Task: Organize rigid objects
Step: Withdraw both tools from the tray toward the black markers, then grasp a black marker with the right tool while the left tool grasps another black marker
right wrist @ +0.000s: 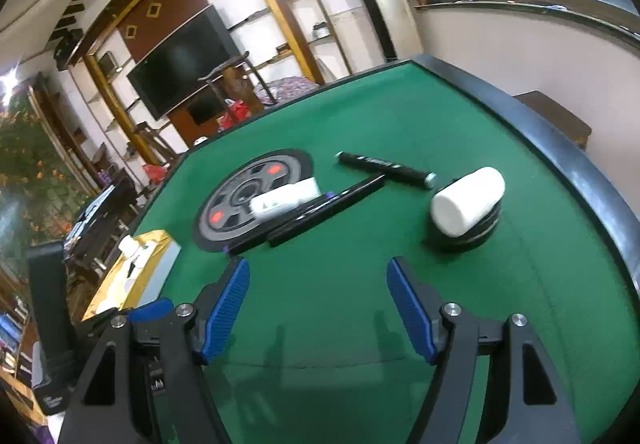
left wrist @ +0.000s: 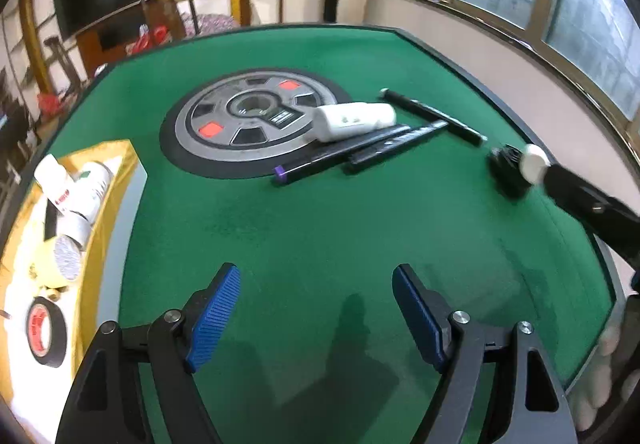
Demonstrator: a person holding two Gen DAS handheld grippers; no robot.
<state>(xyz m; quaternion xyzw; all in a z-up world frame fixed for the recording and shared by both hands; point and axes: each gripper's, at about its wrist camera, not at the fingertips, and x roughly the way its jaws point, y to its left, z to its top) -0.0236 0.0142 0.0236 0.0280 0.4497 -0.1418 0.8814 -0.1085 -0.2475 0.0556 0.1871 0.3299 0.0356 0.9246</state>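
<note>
On the green table (left wrist: 320, 228) lie a white power strip (left wrist: 354, 120), three black pens (left wrist: 340, 154) and a white cylinder (left wrist: 534, 164) resting on a black round object (left wrist: 506, 174). My left gripper (left wrist: 316, 308) hovers open over bare felt, well short of them. My right gripper (right wrist: 318, 296) is open too, with nothing between its blue pads. The white cylinder (right wrist: 468, 200) lies just ahead of it to the right, apart from it. The power strip (right wrist: 286, 200) and pens (right wrist: 320, 210) lie ahead of it to the left.
A gold box (left wrist: 108, 204) at the table's left edge holds tape rolls (left wrist: 44, 332) and white bottles (left wrist: 56, 180). A grey wheel-shaped disc (left wrist: 248, 124) is set in the table's middle. A gloved hand (left wrist: 600, 364) shows at lower right. A raised black rim (right wrist: 560, 152) borders the table.
</note>
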